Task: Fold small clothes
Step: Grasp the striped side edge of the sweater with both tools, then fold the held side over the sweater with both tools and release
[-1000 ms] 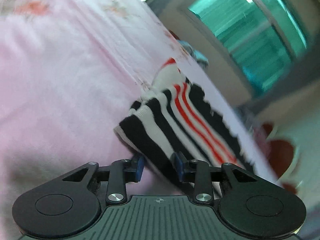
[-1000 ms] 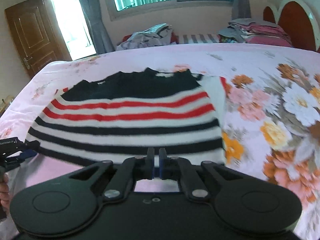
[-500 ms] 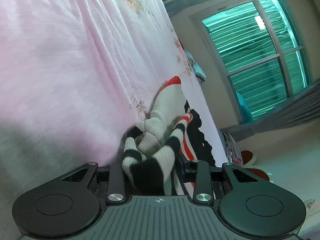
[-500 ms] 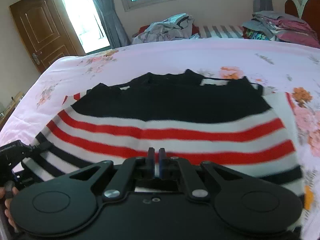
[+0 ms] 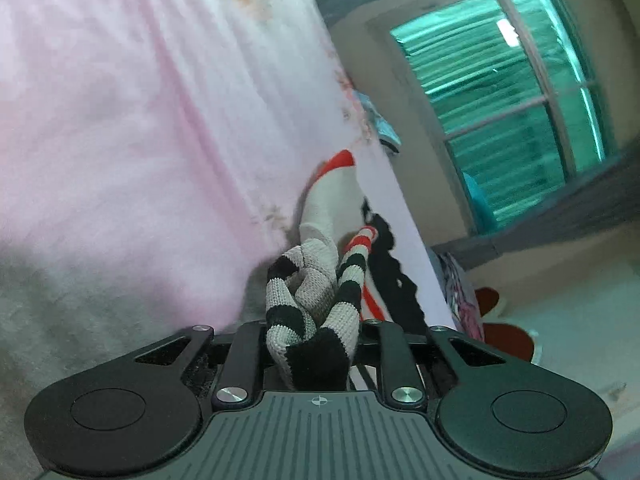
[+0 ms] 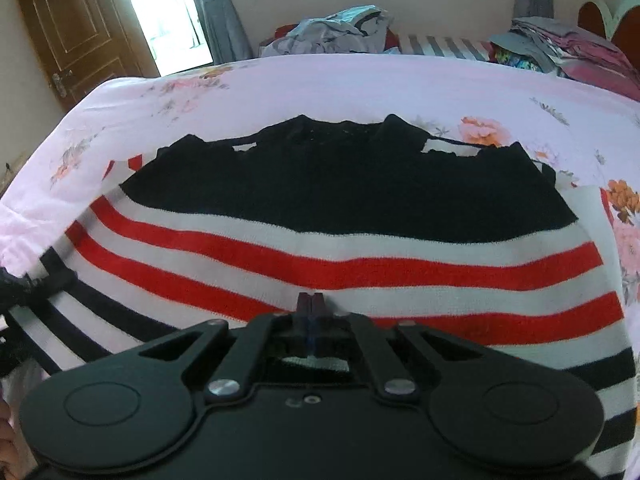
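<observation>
The sweater's [image 6: 340,248] hem, flat ahead of the left tongs [image 5: 316,344] a second ago, is now bunched between them; the right tongs [image 6: 311,316] are carried farther over the stripes.

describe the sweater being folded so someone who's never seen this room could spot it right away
Start at the big bed with the pink floral sheet under the window. The striped sweater lies spread across its middle, with the right gripper and left gripper pinching its near hem. Unlike the clothes piles heaped behind the bed, it has a black top and red, white and black stripes.
</observation>
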`<state>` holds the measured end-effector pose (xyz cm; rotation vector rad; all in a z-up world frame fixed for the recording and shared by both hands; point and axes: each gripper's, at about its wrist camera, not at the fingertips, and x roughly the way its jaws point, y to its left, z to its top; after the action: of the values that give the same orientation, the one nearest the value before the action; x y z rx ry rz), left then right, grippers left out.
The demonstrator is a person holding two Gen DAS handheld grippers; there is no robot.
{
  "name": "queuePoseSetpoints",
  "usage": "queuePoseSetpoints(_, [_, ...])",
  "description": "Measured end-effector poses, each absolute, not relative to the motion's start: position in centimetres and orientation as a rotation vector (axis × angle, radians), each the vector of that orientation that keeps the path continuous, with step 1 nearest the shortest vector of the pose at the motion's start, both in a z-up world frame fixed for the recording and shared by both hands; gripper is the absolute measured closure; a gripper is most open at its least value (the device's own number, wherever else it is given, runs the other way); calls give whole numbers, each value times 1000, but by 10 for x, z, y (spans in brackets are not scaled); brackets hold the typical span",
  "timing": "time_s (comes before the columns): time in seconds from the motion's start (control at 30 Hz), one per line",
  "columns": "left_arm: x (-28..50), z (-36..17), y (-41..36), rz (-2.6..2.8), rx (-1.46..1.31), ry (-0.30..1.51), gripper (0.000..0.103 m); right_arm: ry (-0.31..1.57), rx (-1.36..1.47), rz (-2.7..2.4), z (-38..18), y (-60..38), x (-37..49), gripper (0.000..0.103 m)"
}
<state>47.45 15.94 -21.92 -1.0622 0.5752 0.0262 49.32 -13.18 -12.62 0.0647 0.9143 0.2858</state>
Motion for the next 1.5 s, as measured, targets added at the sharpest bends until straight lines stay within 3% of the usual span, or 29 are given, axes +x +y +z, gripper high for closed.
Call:
queuePoseSetpoints(0.27, [505,-129,96,-127,-794,527,86,824,265,276,-96,-188,476,99])
queuePoseSetpoints(0.47, [538,-67,-19,-283,-534,603,86,698,420,142,-64,-295,453,99])
queuePoseSetpoints(0.73, [561,-132,-188,-367,-222,933,83,688,545,63,-59,-404,413,95])
queuePoseSetpoints(0.77, [546,-128,-200,-355,-172,893,65,700,560,75,-61,-412,409,87])
queuePoseSetpoints(0.8, [542,-120,-205,-384,-167,890,36,705,565,77,-62,-416,405,78])
queuePoseSetpoints(0.83, [530,-110,-205,-421,-186,888,28,701,572,85,-63,-419,403,74])
queuePoseSetpoints(0.9, [506,-83,-190,-455,-201,817,28,683,610,132,-63,-424,401,58])
queuePoseSetpoints(1.03, [493,-53,-129,-371,-192,698,29,728,678,260,-69,-414,419,58])
queuePoseSetpoints(1.07, [497,-53,-112,-315,-174,683,36,747,686,288,-73,-407,427,58])
queuePoseSetpoints(1.1, [506,-56,-97,-261,-161,700,51,771,692,311,-77,-399,434,58])
queuePoseSetpoints(1.17, [523,-68,-66,-207,-212,745,63,810,680,333,-84,-383,445,58])
queuePoseSetpoints(1.5, [557,-134,-35,-215,-268,849,63,961,548,307,-114,-330,499,59])
